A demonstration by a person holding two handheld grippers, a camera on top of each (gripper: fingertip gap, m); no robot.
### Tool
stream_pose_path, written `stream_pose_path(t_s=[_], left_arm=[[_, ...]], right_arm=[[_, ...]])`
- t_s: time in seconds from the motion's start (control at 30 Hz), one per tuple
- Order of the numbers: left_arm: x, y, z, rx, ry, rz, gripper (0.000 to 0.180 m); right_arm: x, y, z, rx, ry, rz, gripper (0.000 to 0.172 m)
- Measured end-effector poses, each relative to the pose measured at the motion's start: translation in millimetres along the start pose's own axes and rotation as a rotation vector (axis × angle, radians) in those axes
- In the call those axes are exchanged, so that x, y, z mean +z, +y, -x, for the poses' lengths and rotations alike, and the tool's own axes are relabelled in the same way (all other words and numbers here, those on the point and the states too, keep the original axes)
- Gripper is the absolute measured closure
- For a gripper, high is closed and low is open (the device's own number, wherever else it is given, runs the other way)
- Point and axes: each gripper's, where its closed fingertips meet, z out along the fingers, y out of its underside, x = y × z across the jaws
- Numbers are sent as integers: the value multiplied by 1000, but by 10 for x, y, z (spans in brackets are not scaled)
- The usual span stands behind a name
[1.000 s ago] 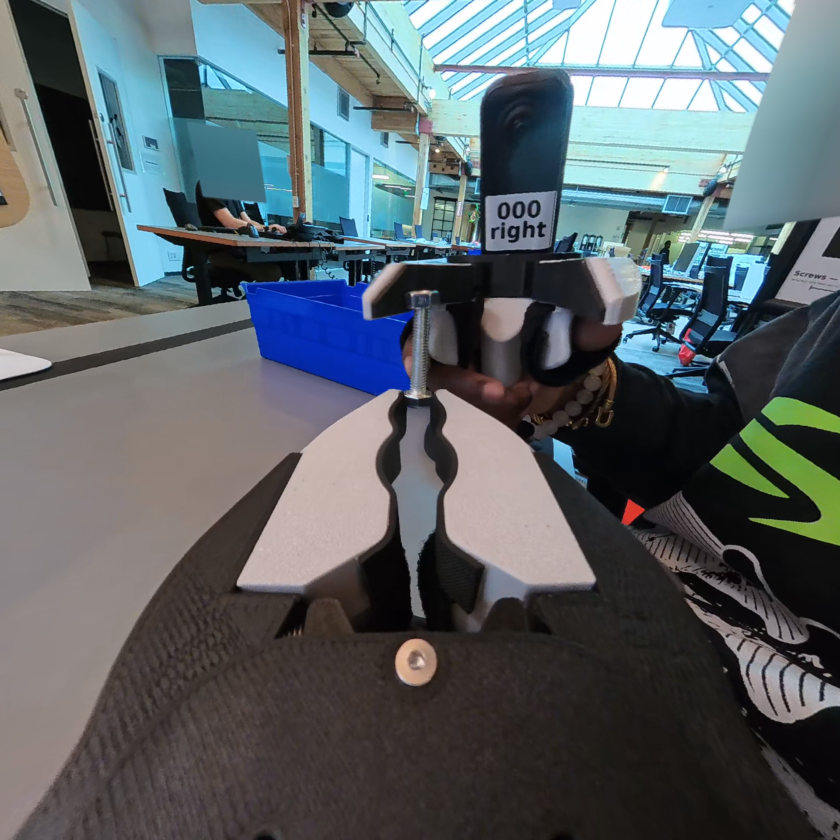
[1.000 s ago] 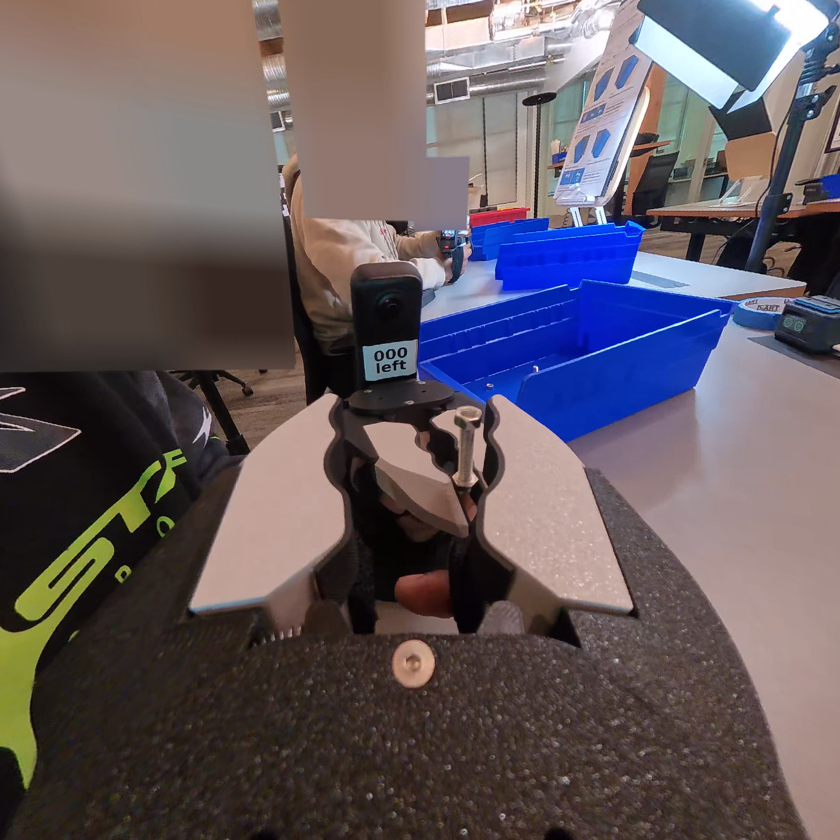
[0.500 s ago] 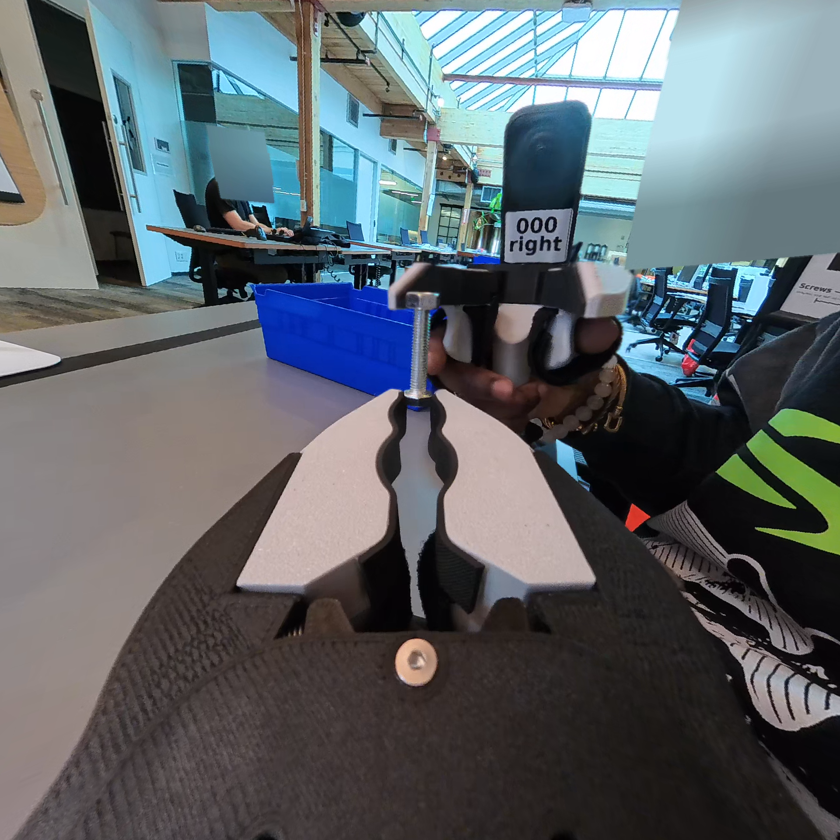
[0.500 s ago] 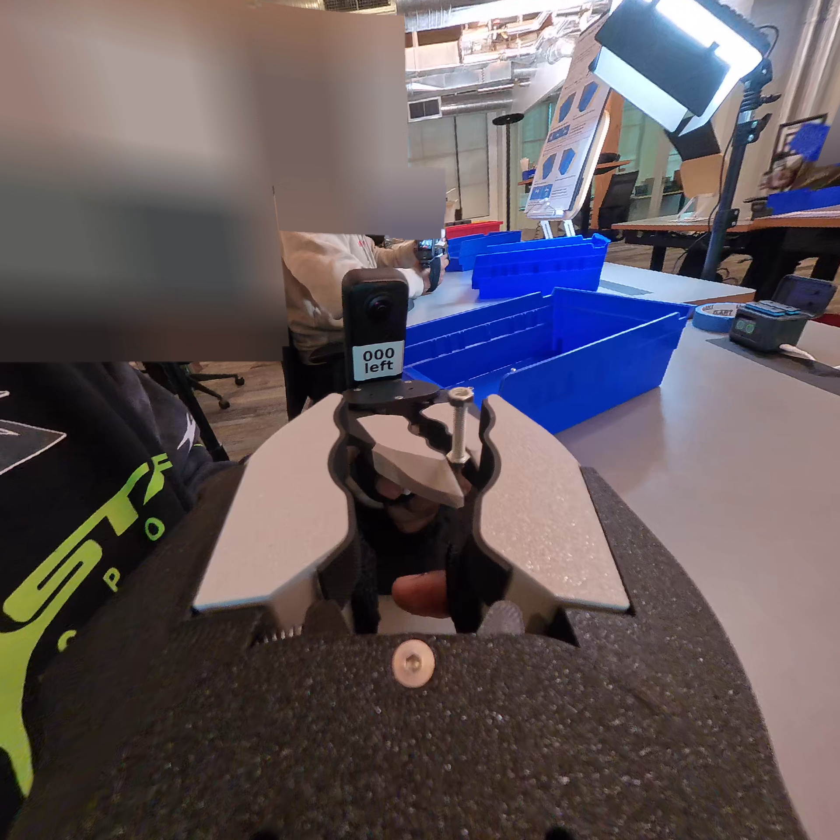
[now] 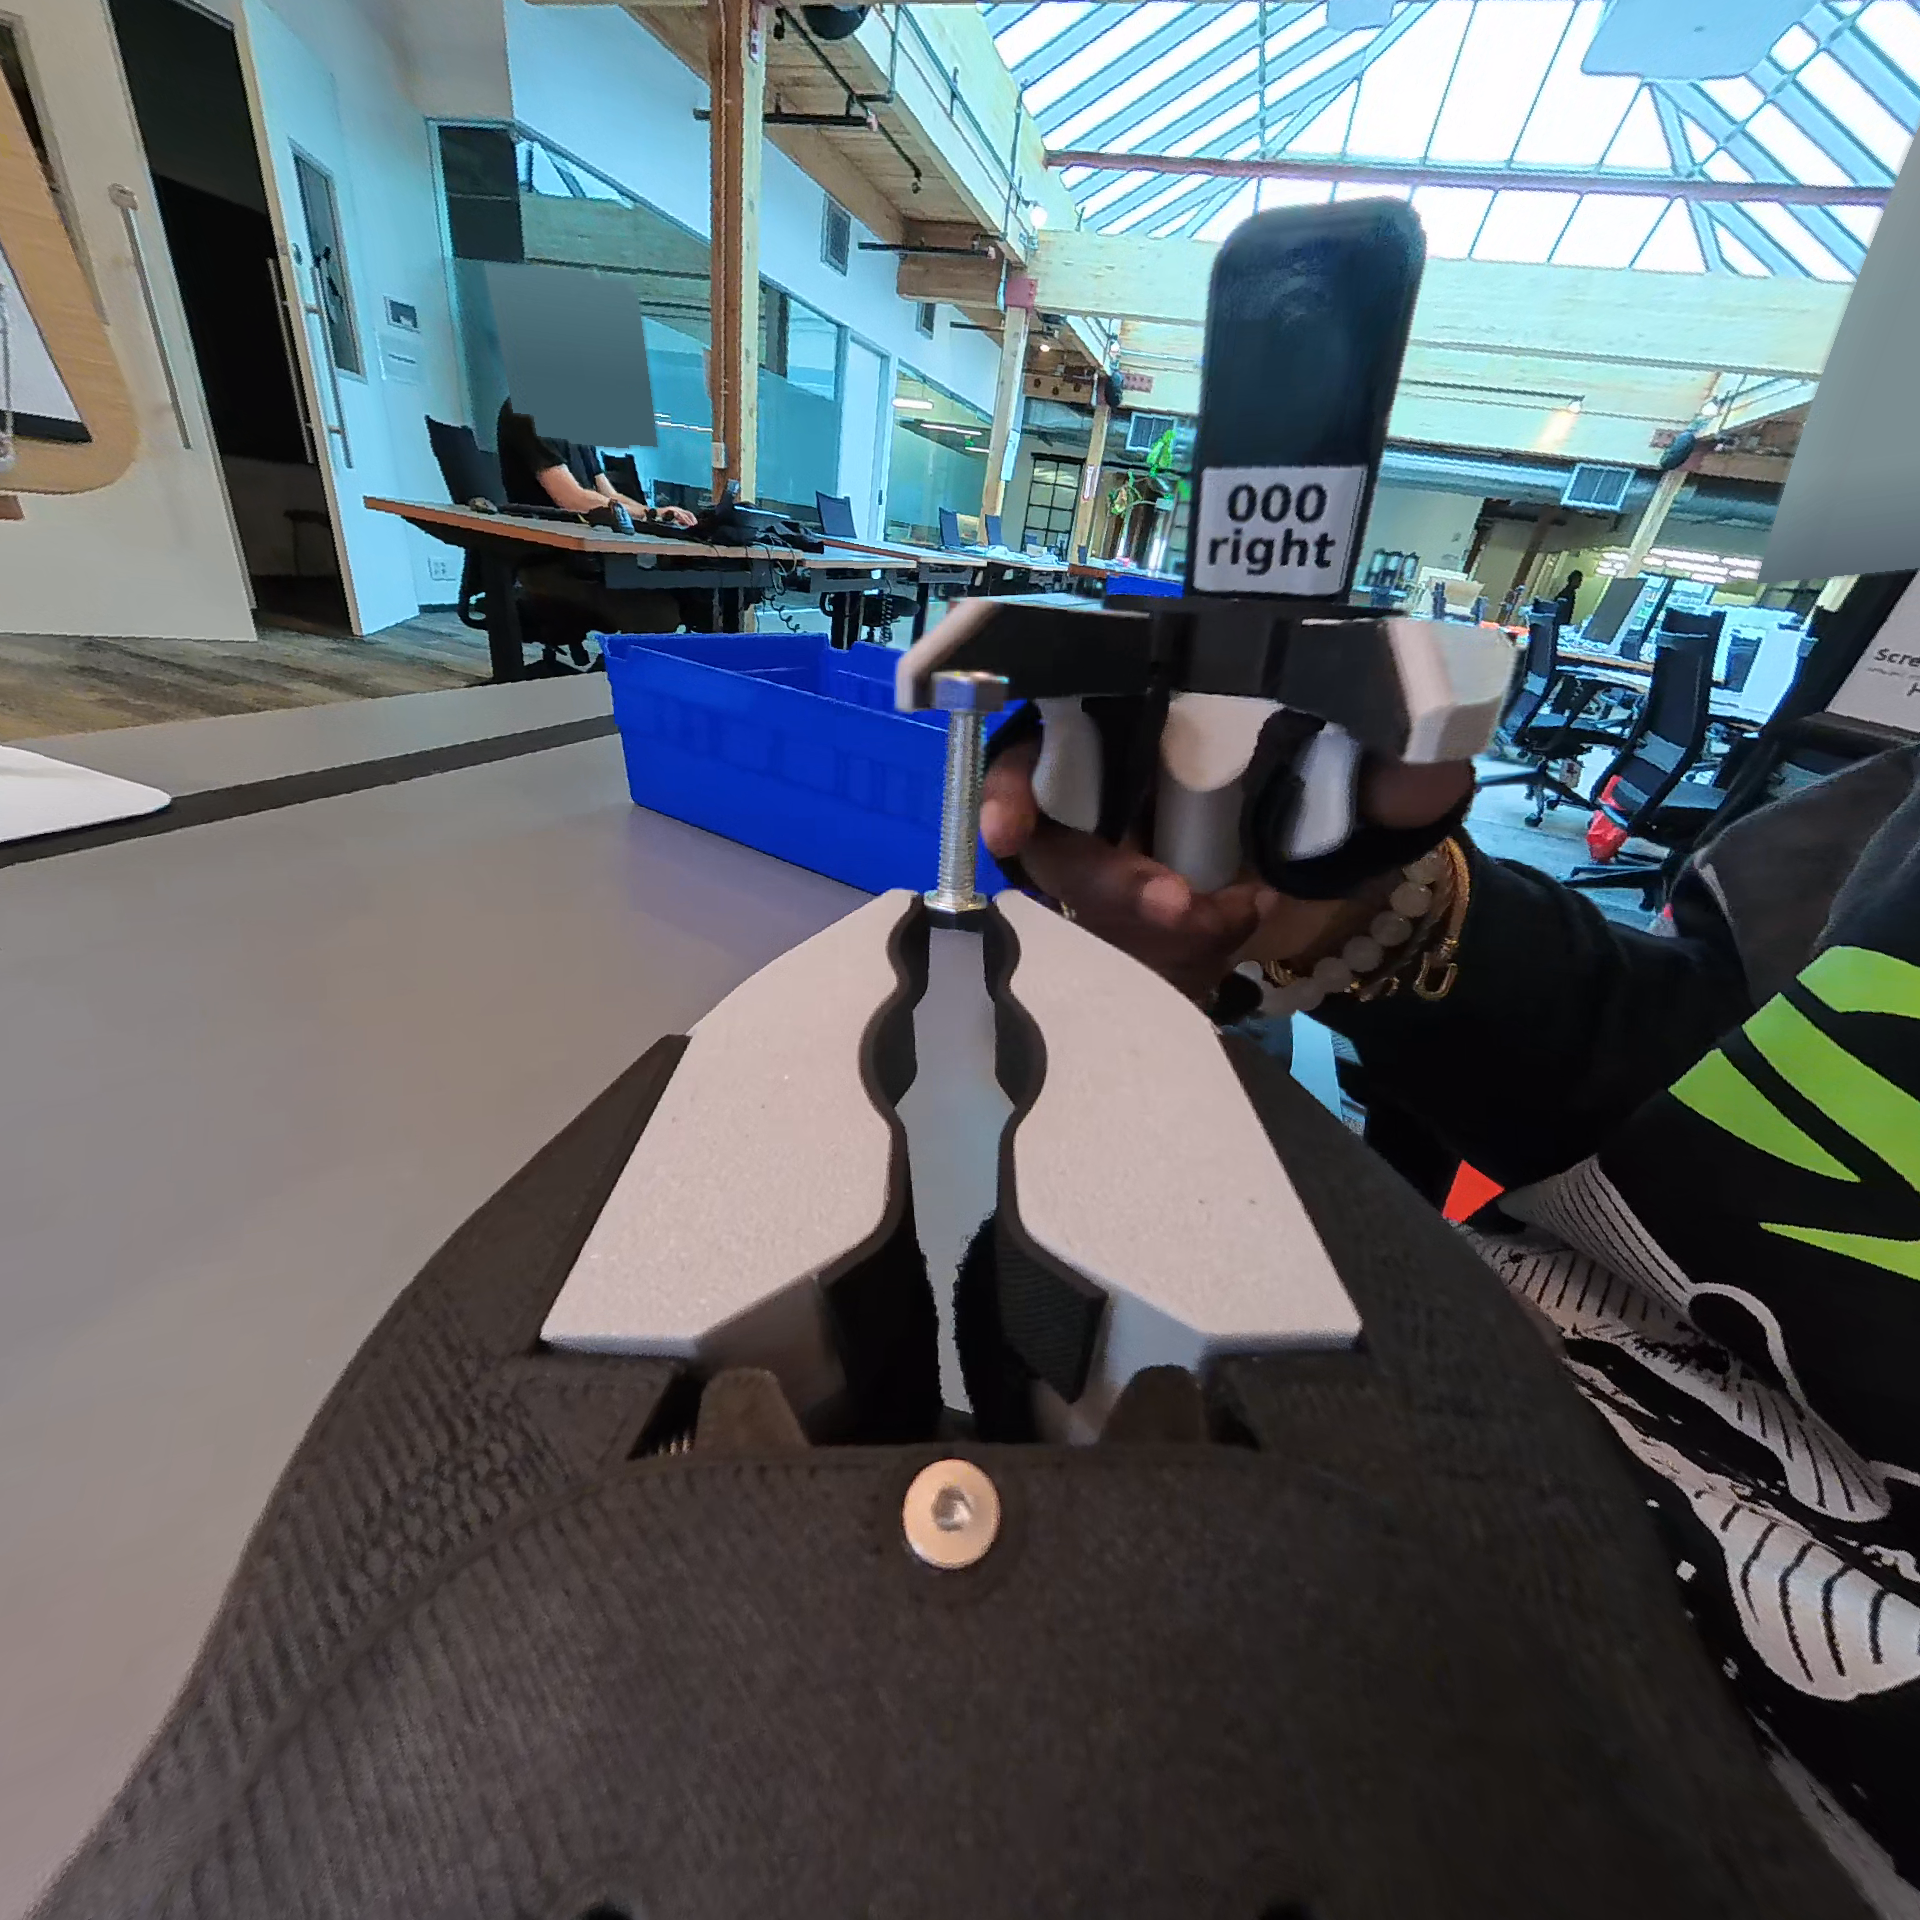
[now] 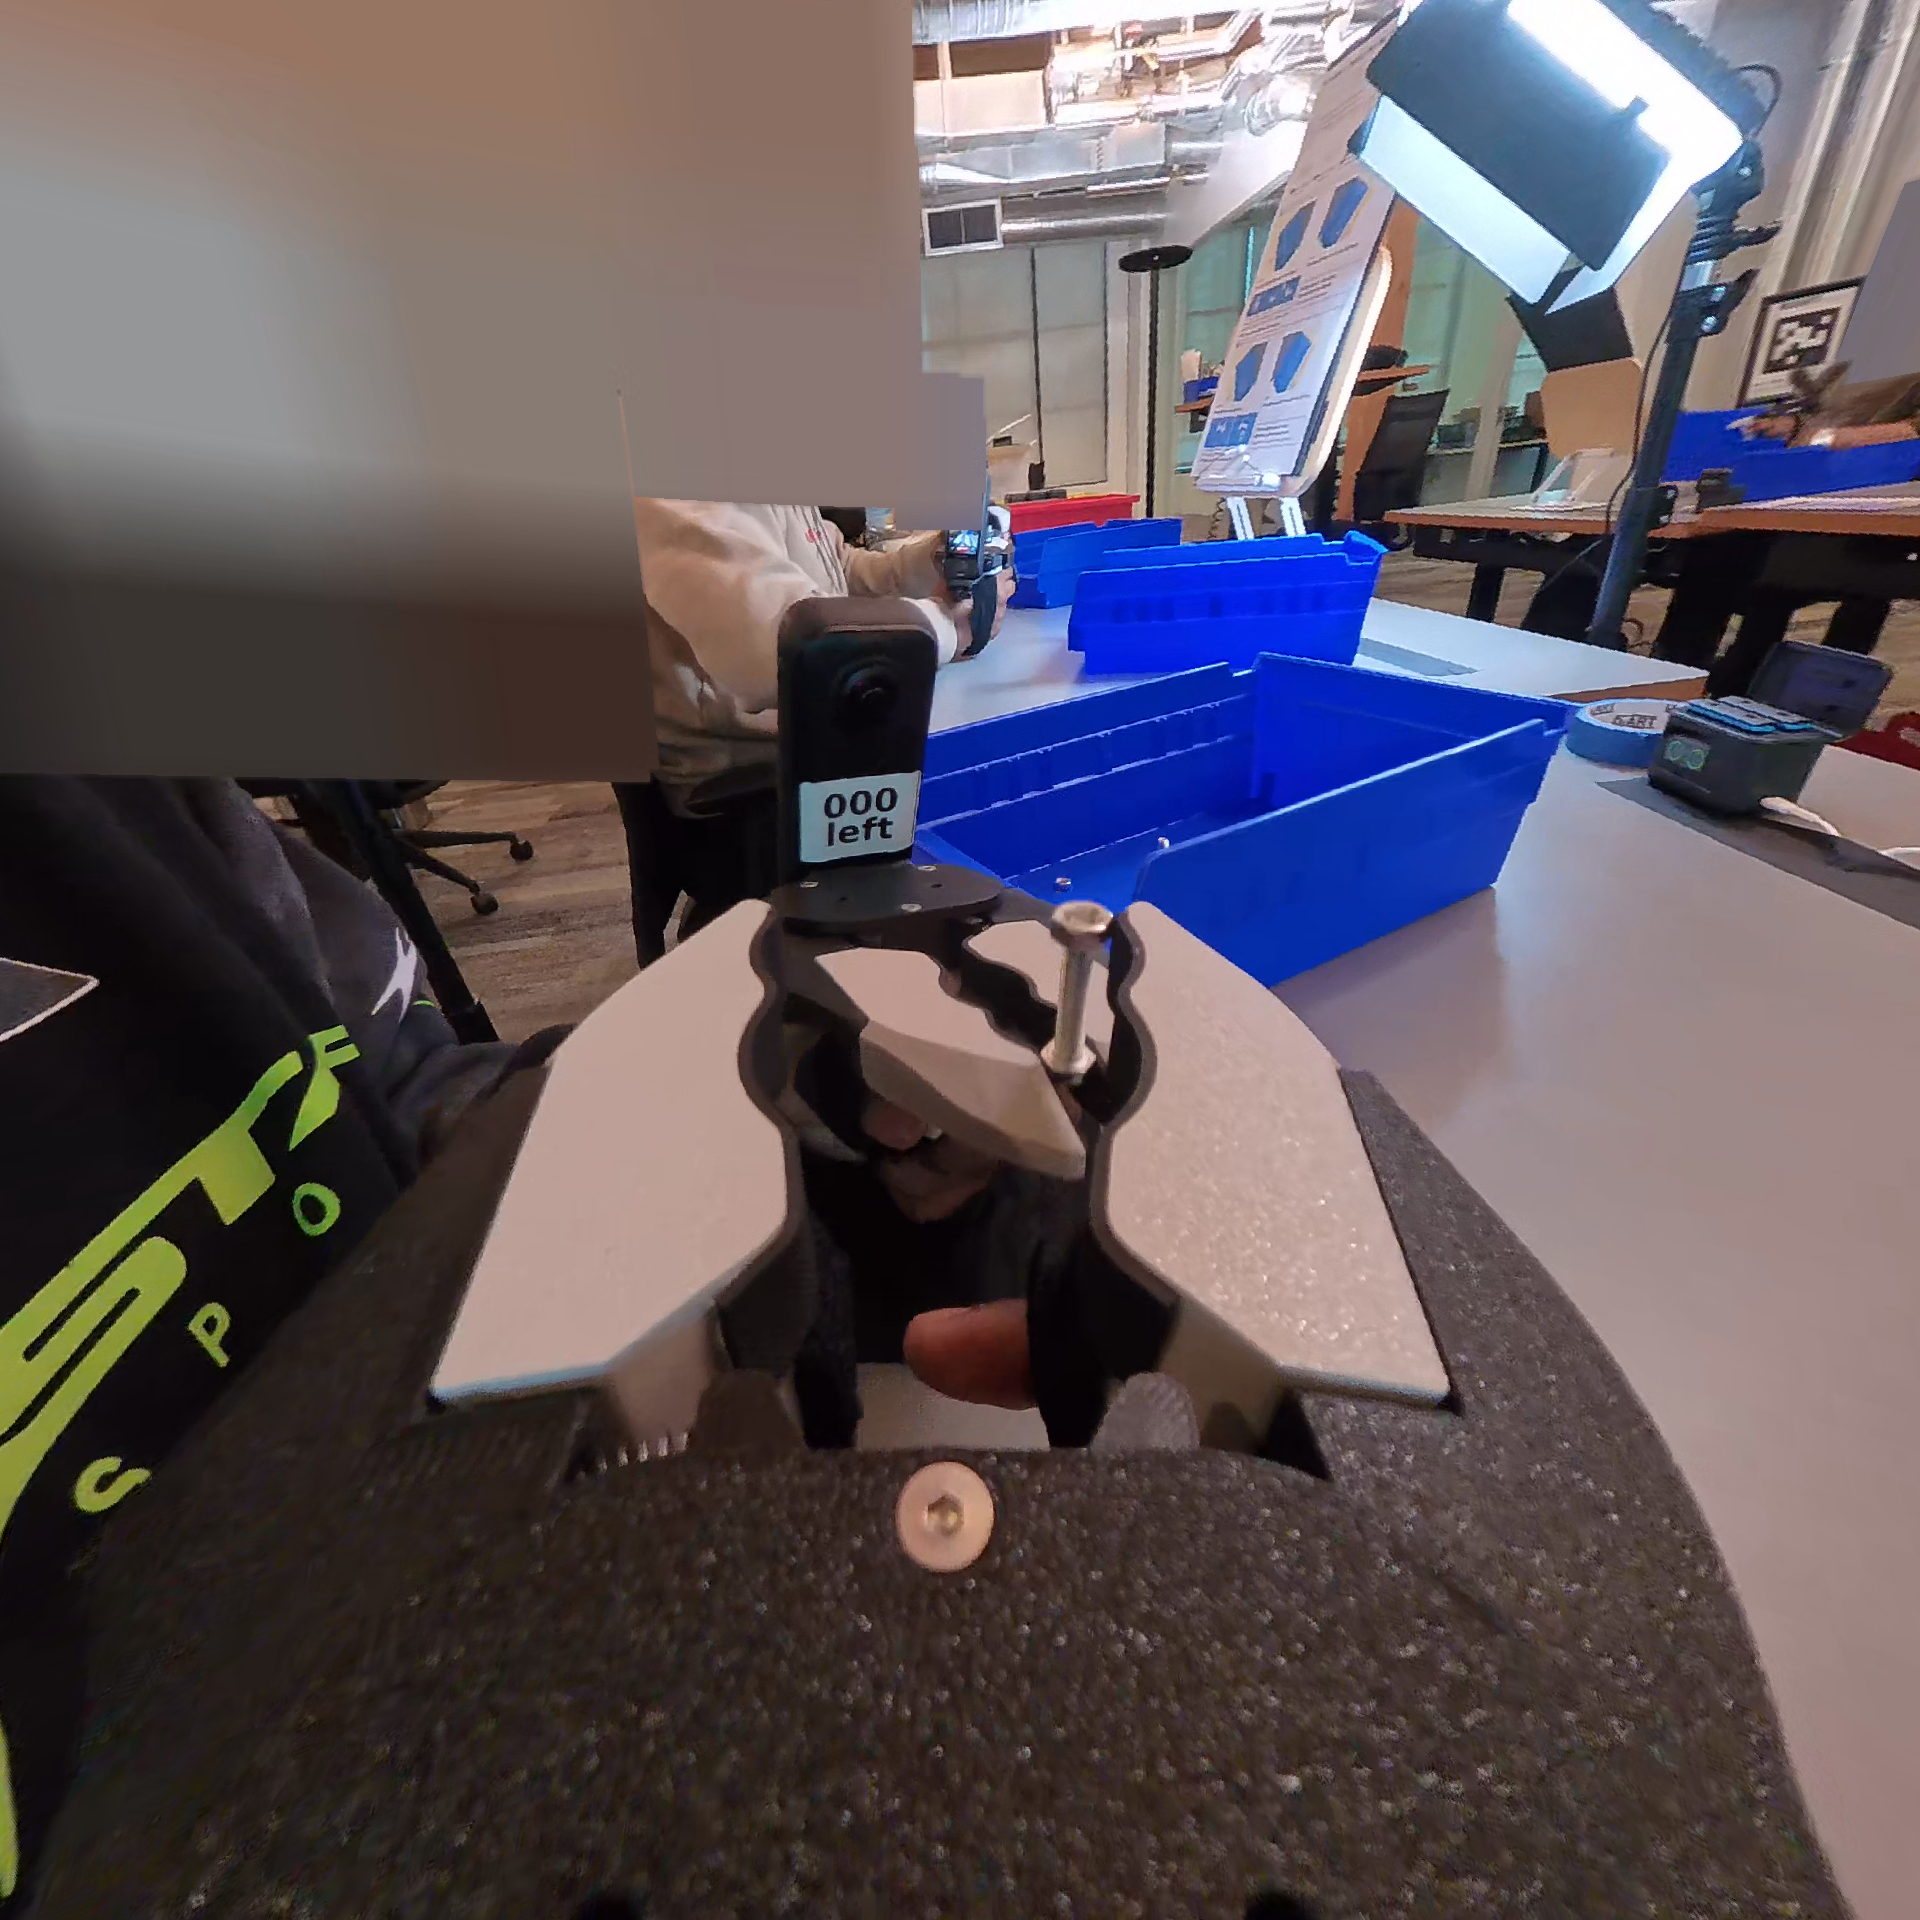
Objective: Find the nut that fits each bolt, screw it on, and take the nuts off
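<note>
Behind the bolt (image 5: 958,800) (its nut (image 5: 957,914) pinched by the left hand-held gripper (image 5: 957,920)) stands a blue bin (image 5: 758,727).

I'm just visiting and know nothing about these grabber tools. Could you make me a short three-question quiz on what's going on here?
1. True or false: the bolt stands head up.
2. What grips the nut at the bolt's lower end: A) left gripper, B) right gripper, C) a bare hand?
3. Fill in: the bin behind the grippers is ____ in colour.

Key: 1 true. 2 A. 3 blue.
</note>
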Motion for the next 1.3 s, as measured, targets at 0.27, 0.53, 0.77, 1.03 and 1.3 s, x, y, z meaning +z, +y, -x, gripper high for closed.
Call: stream_pose_path(t_s=[0.27,0.53,0.77,1.03,1.3], left_arm=[[6,15,5,7,-6,10,171],[44,81,-19,41,-8,56,170],[32,62,8,31,-22,44,171],[22,50,25,19,-26,34,171],[34,78,10,27,-20,53,171]], right_arm=[[-109,-35,-79,21,42,-52,119],[238,96,-66,-26,6,61,108],[70,107,-47,-54,58,57,111],[-159,43,-62,-28,82,-21,139],[201,94,-110,-42,47,27,111]])
